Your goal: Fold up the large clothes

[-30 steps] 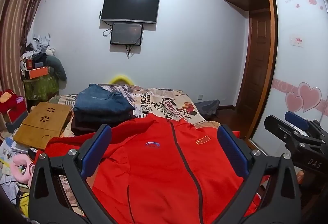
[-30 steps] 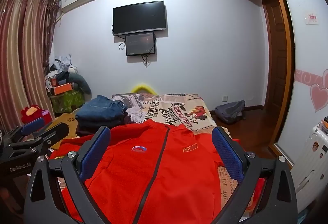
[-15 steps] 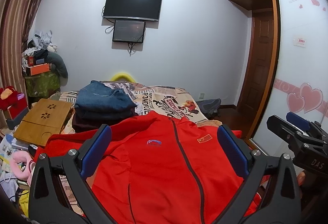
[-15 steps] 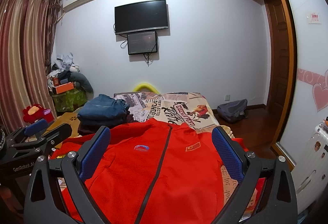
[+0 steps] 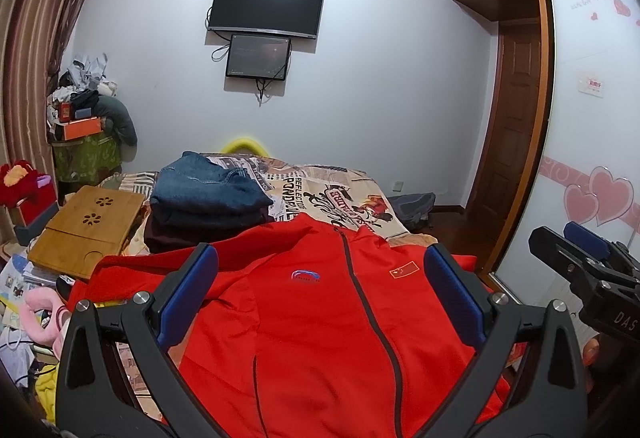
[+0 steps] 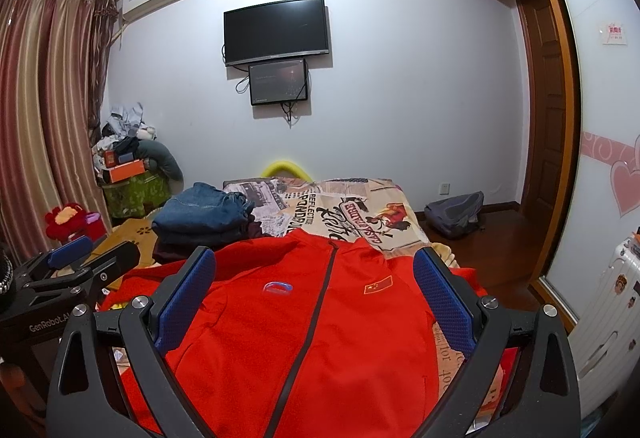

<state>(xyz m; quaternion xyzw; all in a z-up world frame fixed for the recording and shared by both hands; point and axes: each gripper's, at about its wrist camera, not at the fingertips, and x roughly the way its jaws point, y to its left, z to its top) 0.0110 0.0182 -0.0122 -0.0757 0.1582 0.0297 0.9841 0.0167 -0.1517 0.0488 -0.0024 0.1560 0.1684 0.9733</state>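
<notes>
red jacket (image 5: 320,338) is lying flat and zipped up, front side up, on the bed (image 5: 320,189) at the near end. both the left tongs (image 5: 320,290) and right tongs (image 6: 316,286) hover over it spread wide, gripping nothing. folded jeans (image 5: 208,189) sit stacked further back on the left

- Red jacket (image 5: 320,338): smooth matt cloth, dark zip down the front.
- Left gripper (image 5: 320,278): matt black plastic frame, bare metal screws, blue pads (image 5: 188,294).
- Right gripper (image 6: 316,282): blue pads (image 6: 444,302) (dimpled, rough).
- Folded jeans (image 5: 208,185): coarse denim.
- Lap tray (image 5: 88,226), far left: pale wood, satin finish.
- Television (image 6: 276,29): glossy black screen.
</notes>
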